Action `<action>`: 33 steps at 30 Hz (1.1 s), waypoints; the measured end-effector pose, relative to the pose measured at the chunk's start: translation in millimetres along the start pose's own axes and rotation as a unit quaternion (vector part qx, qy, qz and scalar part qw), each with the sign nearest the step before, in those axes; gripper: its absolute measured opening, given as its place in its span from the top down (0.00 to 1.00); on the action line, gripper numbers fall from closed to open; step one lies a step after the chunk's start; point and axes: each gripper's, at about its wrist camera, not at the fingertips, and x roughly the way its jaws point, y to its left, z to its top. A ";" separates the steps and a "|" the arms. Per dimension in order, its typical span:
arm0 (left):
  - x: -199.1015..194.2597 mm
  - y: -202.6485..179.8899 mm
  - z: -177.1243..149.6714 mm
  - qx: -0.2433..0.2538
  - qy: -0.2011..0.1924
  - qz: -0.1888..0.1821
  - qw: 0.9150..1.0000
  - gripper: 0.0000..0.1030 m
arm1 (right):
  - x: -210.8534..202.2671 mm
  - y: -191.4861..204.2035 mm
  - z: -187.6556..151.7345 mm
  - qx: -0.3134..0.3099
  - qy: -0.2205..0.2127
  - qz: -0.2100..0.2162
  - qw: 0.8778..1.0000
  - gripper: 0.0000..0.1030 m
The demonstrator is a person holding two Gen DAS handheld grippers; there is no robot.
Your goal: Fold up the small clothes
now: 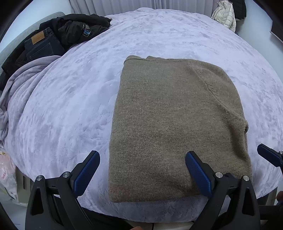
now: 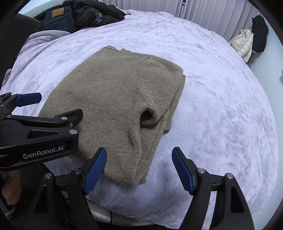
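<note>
Left wrist view: the left gripper (image 1: 142, 174) hangs over the near edge of the sweater (image 1: 173, 123), jaws wide apart and clamped on nothing; one blue pad (image 1: 199, 174) sits above the knit, the other over bare blanket (image 1: 70, 106).
Sweater, this side: brown knit, already folded into a rough rectangle, lying flat near the front of the bed.
Surface here: a fluffy pale lilac blanket, bunched up at the far left.
Room here: jeans (image 1: 42, 45) and a dark jacket (image 1: 79, 26) piled at the bed's far corner, a pale padded coat (image 1: 225, 15) hanging by the wall.

Right wrist view: the right gripper (image 2: 139, 171) straddles the sweater's near right corner (image 2: 127, 175), jaws spread, gripping nothing.
Loose part: a sleeve cuff (image 2: 149, 115) bulges open on top, and the right-hand layers sit stepped rather than flush.
Risk one: I'd expect a pinch at this corner to catch only the top layer, so the stack peels apart.
Risk two: the deep pile could get nipped along with the knit and drag the blanket.
Risk three: lifting unevenly would likely let the sleeve slide out.
</note>
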 end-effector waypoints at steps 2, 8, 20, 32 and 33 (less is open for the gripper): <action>0.5 -0.4 0.7 0.000 0.000 0.001 1.000 0.05 | 1.1 -0.4 0.5 -0.001 0.002 0.000 1.000 0.23; 3.7 -0.3 0.8 -0.001 0.007 -0.004 1.000 0.05 | 4.3 0.6 2.6 -0.003 0.007 -0.001 1.000 0.23; 6.4 0.2 3.1 0.000 0.008 -0.006 1.000 0.05 | 6.3 1.3 5.8 -0.007 0.012 -0.005 1.000 0.23; 7.5 -0.3 4.4 -0.001 0.012 -0.010 1.000 0.05 | 7.6 2.8 8.5 -0.011 0.014 -0.009 1.000 0.23; 7.2 -0.5 4.5 -0.001 0.011 -0.010 1.000 0.05 | 7.7 2.6 8.7 -0.011 0.014 -0.009 1.000 0.23</action>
